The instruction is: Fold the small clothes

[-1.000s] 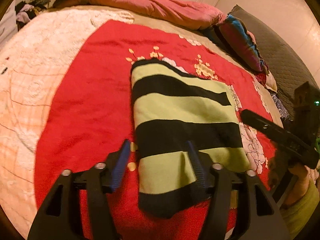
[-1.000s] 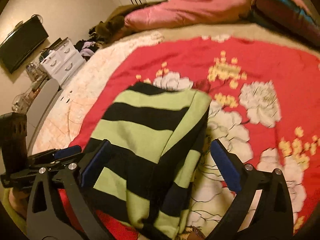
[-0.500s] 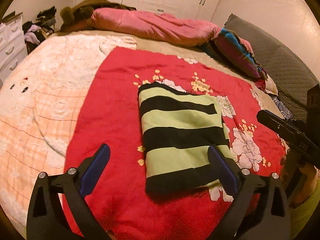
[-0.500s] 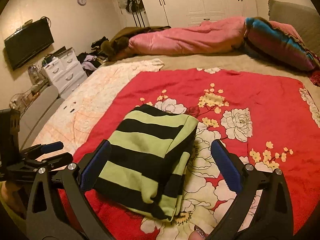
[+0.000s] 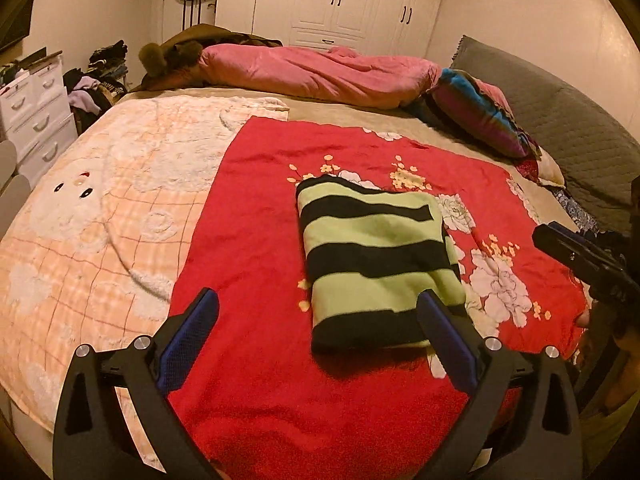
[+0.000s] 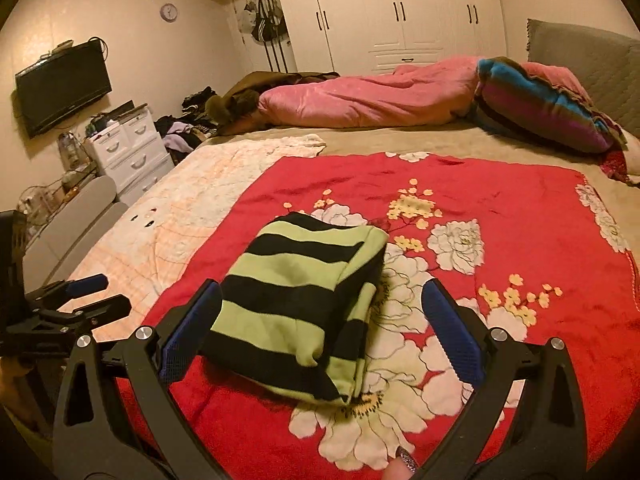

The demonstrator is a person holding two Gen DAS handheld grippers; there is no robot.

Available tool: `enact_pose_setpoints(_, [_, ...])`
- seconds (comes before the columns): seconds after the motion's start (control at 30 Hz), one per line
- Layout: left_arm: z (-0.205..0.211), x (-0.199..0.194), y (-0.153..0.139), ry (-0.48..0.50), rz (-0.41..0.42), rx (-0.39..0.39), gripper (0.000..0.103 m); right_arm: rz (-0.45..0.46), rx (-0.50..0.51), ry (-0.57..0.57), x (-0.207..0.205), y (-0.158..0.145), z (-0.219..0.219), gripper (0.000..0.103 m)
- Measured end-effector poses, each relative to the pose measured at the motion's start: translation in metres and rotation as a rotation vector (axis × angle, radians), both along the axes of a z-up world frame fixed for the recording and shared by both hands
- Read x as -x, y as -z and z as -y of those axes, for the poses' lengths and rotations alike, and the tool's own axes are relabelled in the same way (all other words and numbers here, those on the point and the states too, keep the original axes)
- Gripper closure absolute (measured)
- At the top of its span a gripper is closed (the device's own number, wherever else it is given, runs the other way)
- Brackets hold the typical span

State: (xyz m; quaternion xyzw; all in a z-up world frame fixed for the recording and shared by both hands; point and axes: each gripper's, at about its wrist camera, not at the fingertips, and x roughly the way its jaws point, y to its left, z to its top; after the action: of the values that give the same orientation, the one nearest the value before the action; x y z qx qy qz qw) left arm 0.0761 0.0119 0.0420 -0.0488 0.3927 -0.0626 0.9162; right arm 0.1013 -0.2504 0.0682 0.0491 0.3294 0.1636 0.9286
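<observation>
A green and black striped garment (image 5: 376,260) lies folded into a rectangle on the red flowered blanket (image 5: 256,240); it also shows in the right wrist view (image 6: 304,308). My left gripper (image 5: 320,316) is open and empty, held above the bed just short of the garment's near edge. My right gripper (image 6: 324,308) is open and empty, raised in front of the garment. The right gripper shows at the right edge of the left wrist view (image 5: 580,264), and the left gripper shows at the left edge of the right wrist view (image 6: 80,300).
A peach and white blanket (image 5: 100,220) lies left of the red one. A pink duvet (image 5: 320,76) and striped pillow (image 5: 480,116) lie at the bed's far side. White drawers (image 6: 128,152) and piled clothes stand beyond the bed, white wardrobes (image 6: 400,12) behind.
Both grippers pulled back and up from the garment. The left gripper opened wider and no longer touches the fabric. The folded garment stays flat on the blanket.
</observation>
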Motion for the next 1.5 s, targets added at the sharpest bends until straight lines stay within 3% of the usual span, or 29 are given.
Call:
enact_pose_setpoints(0.27, [0.001,0.026,0.026,0.008,-0.027,-0.008,0.004,0.005,0.033,0.049,0.028,0.017,0.004,0.009])
enact_pose_setpoints(0.57, [0.004,0.026,0.047,-0.001,-0.065,-0.01,0.004,-0.093,0.093,0.013,0.04,0.056,-0.012,0.009])
enact_pose_setpoints(1.5, [0.008,0.024,0.046,-0.02,-0.082,-0.027,0.004,-0.095,0.107,0.032,0.042,0.056,-0.014,0.009])
